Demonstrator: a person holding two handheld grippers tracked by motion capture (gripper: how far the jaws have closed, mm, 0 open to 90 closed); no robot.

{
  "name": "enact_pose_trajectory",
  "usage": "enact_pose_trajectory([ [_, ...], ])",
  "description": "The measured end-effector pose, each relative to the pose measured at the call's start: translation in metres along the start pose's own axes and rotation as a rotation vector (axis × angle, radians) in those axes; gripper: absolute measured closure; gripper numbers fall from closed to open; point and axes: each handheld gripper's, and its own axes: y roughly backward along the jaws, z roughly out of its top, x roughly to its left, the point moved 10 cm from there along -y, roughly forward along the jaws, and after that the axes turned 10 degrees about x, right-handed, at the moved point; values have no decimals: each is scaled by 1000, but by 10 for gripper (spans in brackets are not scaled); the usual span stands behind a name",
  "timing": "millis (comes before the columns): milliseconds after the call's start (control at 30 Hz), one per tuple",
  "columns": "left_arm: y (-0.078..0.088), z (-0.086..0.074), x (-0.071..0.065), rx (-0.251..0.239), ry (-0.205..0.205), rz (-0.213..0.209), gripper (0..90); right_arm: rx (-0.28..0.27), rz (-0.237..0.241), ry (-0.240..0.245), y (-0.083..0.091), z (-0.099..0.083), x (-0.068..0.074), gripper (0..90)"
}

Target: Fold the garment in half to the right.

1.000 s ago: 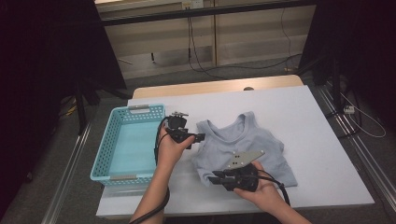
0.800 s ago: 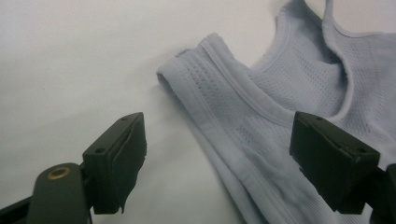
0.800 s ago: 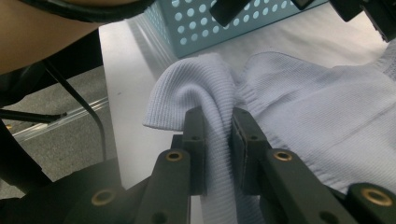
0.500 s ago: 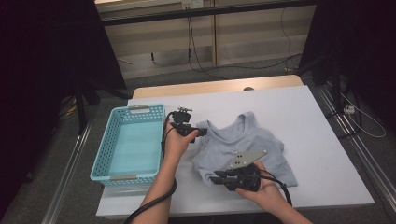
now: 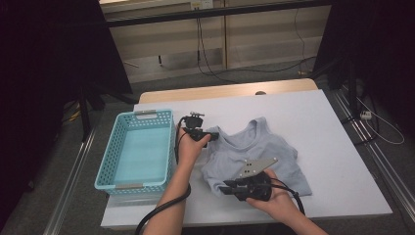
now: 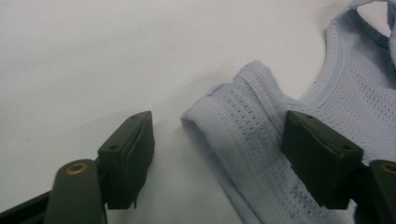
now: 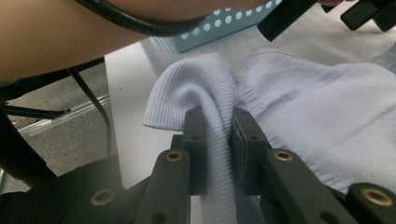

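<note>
A light blue ribbed tank top (image 5: 259, 152) lies spread on the white table (image 5: 323, 122). My left gripper (image 5: 208, 135) sits low at its left shoulder strap (image 6: 243, 135). Its jaws have just been closing and still stand open, with the strap between them; the left pad (image 6: 128, 158) is clear of the cloth. My right gripper (image 5: 227, 188) is at the top's near left corner. In the right gripper view it (image 7: 219, 135) is shut on a raised fold of the tank top (image 7: 303, 107).
An empty light blue plastic basket (image 5: 134, 113) stands on the table's left side, close to my left forearm. Behind the table run a wooden strip, cables and dark floor. Metal rails lie along both sides.
My left hand has shifted toward the far side and sunk to the shoulder strap. The right gripper has held still with its fold of cloth.
</note>
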Motion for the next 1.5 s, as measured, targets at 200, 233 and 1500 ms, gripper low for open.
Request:
enact_pose_trajectory([
  [200,-3,4,-3,-3,-9,29,392,9,-3,4,-2,-1,0,781],
  [233,-4,4,-5,2,-5,24,426,8,-4,7,-3,-1,0,781],
  [1500,61,3,23,83,193,11,859,-16,10,73,-15,17,15,779],
])
